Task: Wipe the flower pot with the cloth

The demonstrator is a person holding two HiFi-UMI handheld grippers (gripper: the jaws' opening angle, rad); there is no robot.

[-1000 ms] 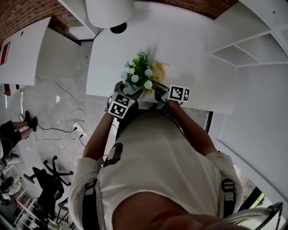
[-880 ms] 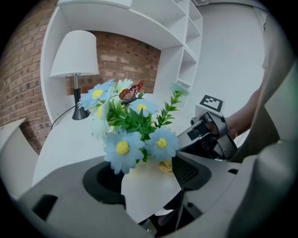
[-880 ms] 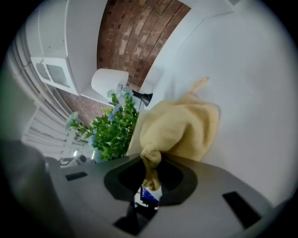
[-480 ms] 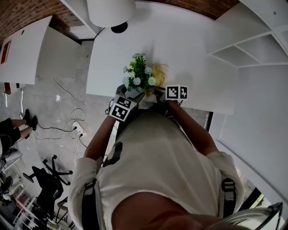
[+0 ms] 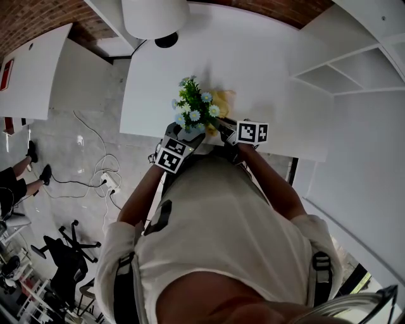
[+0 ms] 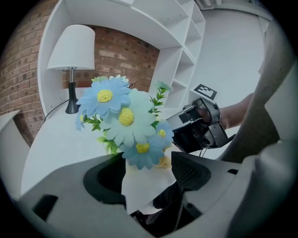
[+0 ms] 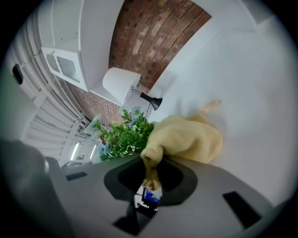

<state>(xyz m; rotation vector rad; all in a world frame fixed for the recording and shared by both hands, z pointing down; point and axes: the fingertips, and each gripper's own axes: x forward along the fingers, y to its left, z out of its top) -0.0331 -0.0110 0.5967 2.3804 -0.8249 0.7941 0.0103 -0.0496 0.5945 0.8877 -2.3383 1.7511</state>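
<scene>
A white flower pot [image 6: 142, 186] with blue daisies [image 6: 122, 117] and green leaves sits between the jaws of my left gripper [image 6: 146, 174], which is shut on its sides. In the head view the flowers [image 5: 192, 106] stand at the table's front edge, above my left gripper [image 5: 182, 135]. My right gripper [image 7: 150, 172] is shut on a pinched corner of the yellow cloth [image 7: 188, 138]. The rest of the cloth bunches beside the plant [image 7: 123, 135]. From above, the cloth [image 5: 223, 101] lies just right of the flowers, with my right gripper [image 5: 224, 128] below it.
A white table [image 5: 266, 76] carries a lamp with a white shade [image 5: 155, 16] and black base at the back left. White shelves [image 5: 345, 73] stand to the right. A brick wall lies behind. Cables and office chairs [image 5: 63, 250] are on the floor at left.
The flowers have leaned and shifted slightly left in the head view. The right gripper's marker cube moved a little left and came back. Both grips are unchanged.
</scene>
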